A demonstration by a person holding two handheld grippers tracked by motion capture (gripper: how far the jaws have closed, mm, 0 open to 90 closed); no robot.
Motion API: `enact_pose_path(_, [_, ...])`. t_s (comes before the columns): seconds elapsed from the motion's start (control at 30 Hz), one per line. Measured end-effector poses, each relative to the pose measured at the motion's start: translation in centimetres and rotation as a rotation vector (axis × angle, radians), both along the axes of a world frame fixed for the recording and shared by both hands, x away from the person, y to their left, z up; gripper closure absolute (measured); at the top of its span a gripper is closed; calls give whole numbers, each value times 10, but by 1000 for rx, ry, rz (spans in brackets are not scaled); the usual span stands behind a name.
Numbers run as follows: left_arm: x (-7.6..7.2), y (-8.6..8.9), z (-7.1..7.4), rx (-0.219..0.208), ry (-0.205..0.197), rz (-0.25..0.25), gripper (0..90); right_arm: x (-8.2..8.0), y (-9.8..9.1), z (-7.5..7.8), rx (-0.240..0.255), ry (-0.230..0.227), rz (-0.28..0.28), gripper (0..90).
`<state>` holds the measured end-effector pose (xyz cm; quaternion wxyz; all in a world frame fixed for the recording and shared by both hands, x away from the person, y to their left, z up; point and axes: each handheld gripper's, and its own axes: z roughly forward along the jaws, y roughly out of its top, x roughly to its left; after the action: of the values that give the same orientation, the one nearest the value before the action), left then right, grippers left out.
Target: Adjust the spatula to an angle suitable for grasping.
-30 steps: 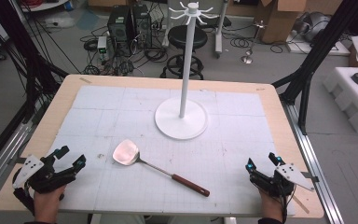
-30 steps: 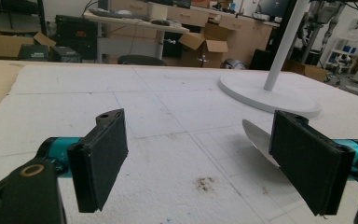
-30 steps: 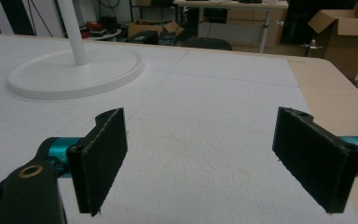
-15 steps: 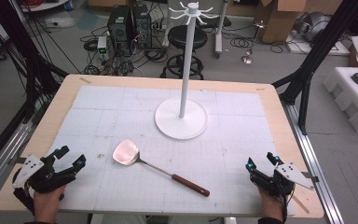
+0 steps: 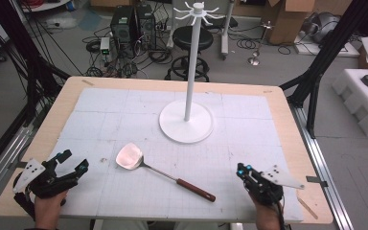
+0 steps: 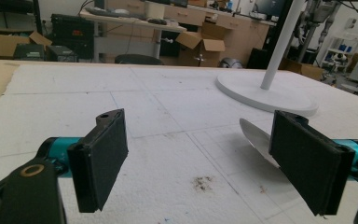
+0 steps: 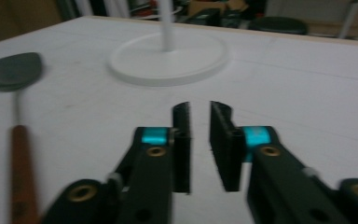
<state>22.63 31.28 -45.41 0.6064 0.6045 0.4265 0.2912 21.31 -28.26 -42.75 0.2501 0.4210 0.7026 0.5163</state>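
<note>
Right tool (image 5: 244, 170) shut, near spatula (image 5: 163, 173)

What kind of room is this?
Probably a robotics lab or workshop: cables tangled on the floor, cardboard boxes, a computer tower and a gridded test table.

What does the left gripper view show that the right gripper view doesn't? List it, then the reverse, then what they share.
Left gripper view: the left gripper with fingers wide apart, and cardboard boxes behind the table. Right gripper view: the right gripper, whose fingers have just been closing to a narrow slit with nothing between them, and the spatula's brown handle. Both: the spatula's blade, the white stand base and the white mat.
</note>
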Motion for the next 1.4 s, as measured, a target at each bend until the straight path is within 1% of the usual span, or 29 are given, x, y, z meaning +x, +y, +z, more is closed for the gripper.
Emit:
enact_pose_path(0.07, [0, 0, 0, 1, 4, 0, 200, -2, 17, 1, 0, 36, 61, 897])
enact_pose_path(0.1, [0, 0, 0, 0, 6, 0, 200, -2, 17, 1, 0, 36, 61, 897])
enact_pose_path(0.17, [1, 0, 0, 2, 8, 0, 201, -4, 33, 2, 1, 57, 116, 898])
enact_pose_path(0.2, [1, 0, 0, 3, 10, 1, 202, -8, 50, 3, 0, 72, 185, 897])
enact_pose_path(0.27, [1, 0, 0, 2, 10, 1, 202, -10, 55, 3, -8, 75, 208, 897])
enact_pose_path(0.3, [1, -1, 0, 1, 11, 1, 202, -15, 72, 2, -28, 111, 271, 897])
enact_pose_path(0.33, [1, 0, 0, 3, 12, -1, 202, -15, 72, 2, -28, 111, 271, 897])
enact_pose_path(0.37, [1, 0, 0, 4, 12, -2, 202, -18, 86, -1, -76, 135, 322, 898])
enact_pose_path(0.4, [1, 0, 0, 4, 12, -3, 202, -19, 91, -2, -96, 140, 344, 897])
enact_pose_path(0.43, [1, 0, 0, 4, 12, -4, 202, -19, 91, -2, -96, 140, 344, 897])
enact_pose_path(0.47, [1, 0, 0, 3, 12, -4, 202, -21, 103, -7, -140, 161, 409, 898])
enact_pose_path(0.5, [1, 0, 0, 3, 12, -4, 202, -21, 103, -7, -140, 161, 409, 898])
enact_pose_path(0.53, [1, 0, 0, 2, 12, -4, 202, -21, 110, -11, -159, 191, 446, 897])
enact_pose_path(0.57, [1, 0, 0, 2, 12, -4, 202, -21, 110, -11, -159, 191, 446, 897])
enact_pose_path(0.63, [1, 0, 0, 3, 13, -3, 202, -20, 119, -14, -215, 218, 471, 898])
enact_pose_path(0.73, [2, 0, 0, 2, 15, -3, 202, -17, 124, -18, -272, 240, 455, 898])
enact_pose_path(0.8, [1, 0, 0, 2, 16, -4, 202, -14, 124, -20, -290, 255, 434, 898])
enact_pose_path(0.83, [2, 0, 0, 2, 15, -4, 202, -12, 122, -20, -282, 253, 434, 898])
enact_pose_path(1.0, [2, 0, 0, 0, 17, -4, 202, -5, 116, -17, -327, 255, 349, 898])
enact_pose_path(1.03, [2, 0, 0, 0, 17, -4, 202, -5, 116, -17, -327, 255, 349, 898])
enact_pose_path(1.07, [2, 0, 0, 0, 17, -4, 202, 2, 109, -15, -325, 254, 301, 899])
enact_pose_path(1.13, [2, 0, 0, -1, 19, -5, 202, 5, 106, -15, -321, 261, 287, 899])
enact_pose_path(1.17, [2, 0, 0, 2, 22, -5, 202, 14, 99, -15, -312, 273, 225, 899])
enact_pose_path(1.23, [2, 0, 0, 1, 23, -5, 202, 17, 97, -16, -311, 276, 207, 898])
enact_pose_path(1.27, [3, 0, 0, 0, 26, -4, 202, 26, 94, -16, -311, 284, 164, 899])
enact_pose_path(1.3, [3, 0, 0, 0, 26, -4, 202, 26, 94, -16, -311, 284, 164, 899])
enact_pose_path(1.33, [3, 0, 0, -1, 26, -4, 202, 34, 92, -16, -311, 290, 133, 899])
enact_pose_path(1.37, [3, 0, 0, -1, 26, -5, 202, 34, 92, -16, -311, 290, 133, 899])
enact_pose_path(1.4, [3, 0, 0, -3, 26, -3, 202, 42, 91, -16, -316, 291, 95, 899])
